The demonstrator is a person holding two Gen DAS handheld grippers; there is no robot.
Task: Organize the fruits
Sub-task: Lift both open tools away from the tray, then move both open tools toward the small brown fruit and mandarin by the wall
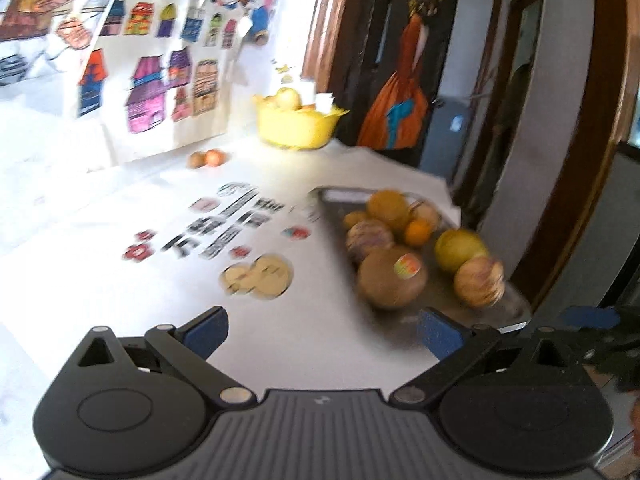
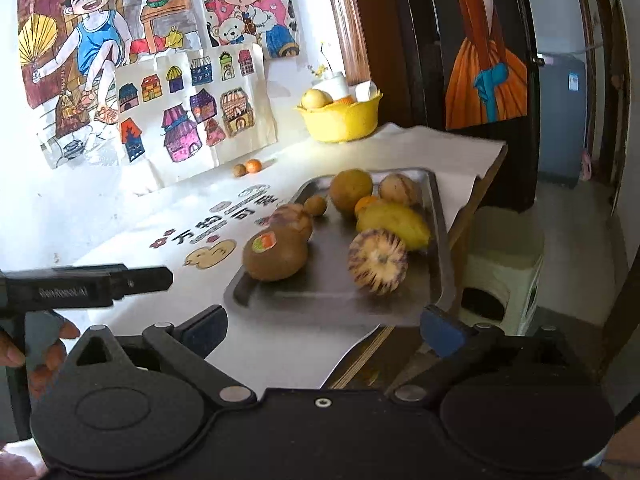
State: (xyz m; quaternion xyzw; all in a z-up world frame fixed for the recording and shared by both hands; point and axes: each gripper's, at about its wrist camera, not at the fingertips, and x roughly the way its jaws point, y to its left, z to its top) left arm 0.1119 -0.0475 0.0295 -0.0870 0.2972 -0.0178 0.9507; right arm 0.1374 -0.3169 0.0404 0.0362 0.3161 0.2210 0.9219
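Observation:
A metal tray [image 2: 344, 292] [image 1: 508, 308] on the white table holds several fruits: a brown kiwi with a sticker [image 2: 276, 254] [image 1: 390, 278], a purple-striped melon [image 2: 378, 260], a yellow mango [image 2: 394, 220] and a small orange [image 1: 418, 232]. A yellow bowl [image 2: 340, 120] [image 1: 296, 124] with fruit stands at the back. Two small fruits [image 2: 247, 168] [image 1: 206, 159] lie loose near the drawings. My left gripper [image 1: 322, 332] is open and empty, short of the tray's near corner; it also shows at the left in the right wrist view [image 2: 136, 278]. My right gripper [image 2: 324, 330] is open and empty at the tray's near edge.
Children's drawings [image 2: 192, 108] lean on the wall behind the table. The table's right edge [image 2: 480, 176] drops off beside the tray, with a pale stool [image 2: 500, 272] below it. A dark door with a painted dress [image 2: 484, 72] stands at the right.

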